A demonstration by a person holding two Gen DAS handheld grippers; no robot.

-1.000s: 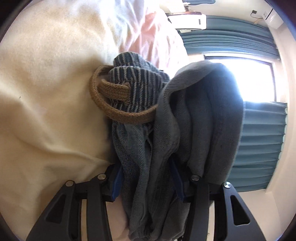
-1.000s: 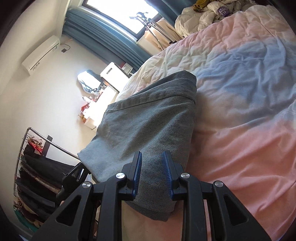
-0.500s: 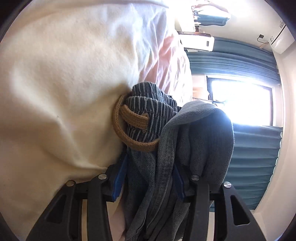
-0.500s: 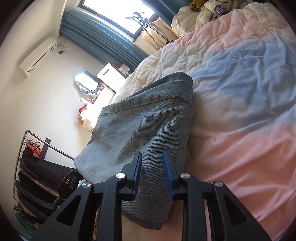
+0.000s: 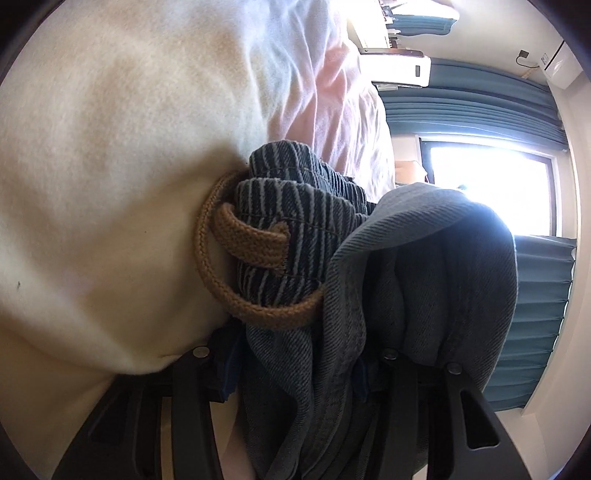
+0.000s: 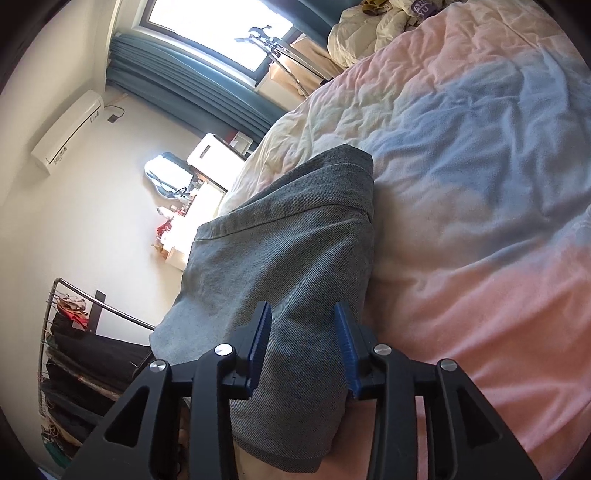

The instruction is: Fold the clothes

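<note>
A pair of grey-blue denim jeans (image 6: 288, 243) lies folded on the bed. In the left wrist view my left gripper (image 5: 295, 369) is shut on a thick bunch of the jeans (image 5: 424, 280) near the waistband, where a brown woven belt loop (image 5: 258, 240) curls around striped lining. In the right wrist view my right gripper (image 6: 303, 350) has its jaws spread apart around the jeans' near end, with the blue pads (image 6: 260, 339) standing off the cloth.
The bed (image 6: 480, 184) has a pink, blue and cream quilt. A cream cloth (image 5: 110, 166) lies left of the jeans. Crumpled clothes (image 6: 388, 22) sit at the bed's far end. A clothes rack (image 6: 74, 350), dresser (image 6: 207, 155) and blue curtains (image 6: 184, 88) stand beyond.
My right gripper's jaws have opened wider around the jeans. My left gripper has kept its hold while the bunched waistband shifted slightly in view.
</note>
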